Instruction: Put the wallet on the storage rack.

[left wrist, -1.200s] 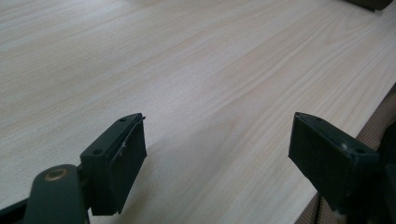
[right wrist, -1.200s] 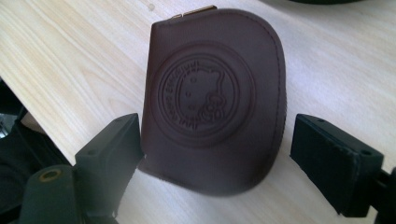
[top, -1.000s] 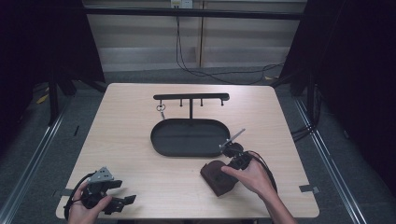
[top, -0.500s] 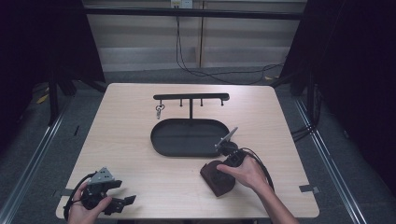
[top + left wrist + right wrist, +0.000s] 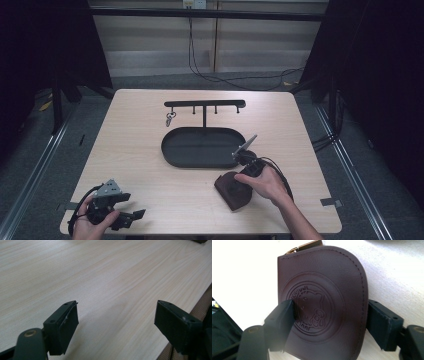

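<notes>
A dark brown leather pouch [image 5: 322, 277] with an embossed round emblem and a brass zip lies flat on the table, at front right in the high view [image 5: 231, 194]. My right gripper [image 5: 329, 322] points down at it. Its jaws have just been closing, with the pouch between them. One jaw lies over the pouch's face and the other stands at its curved edge, and no firm pinch shows. In the high view a hand covers the right gripper [image 5: 241, 179]. My left gripper [image 5: 131, 206] rests open by the front left corner, with bare wood between its jaws [image 5: 116, 317].
A black oval tray [image 5: 170, 150] sits mid-table, just behind the right hand. Behind it stands a black T-shaped hook rack [image 5: 205, 104] with a bunch of keys [image 5: 170, 119] hanging at its left end. The table's front edge [image 5: 180, 315] runs close beside the left gripper.
The right hand has edged a little left and down over the pouch, and its jaws have narrowed. The left hand and gripper have not moved.
</notes>
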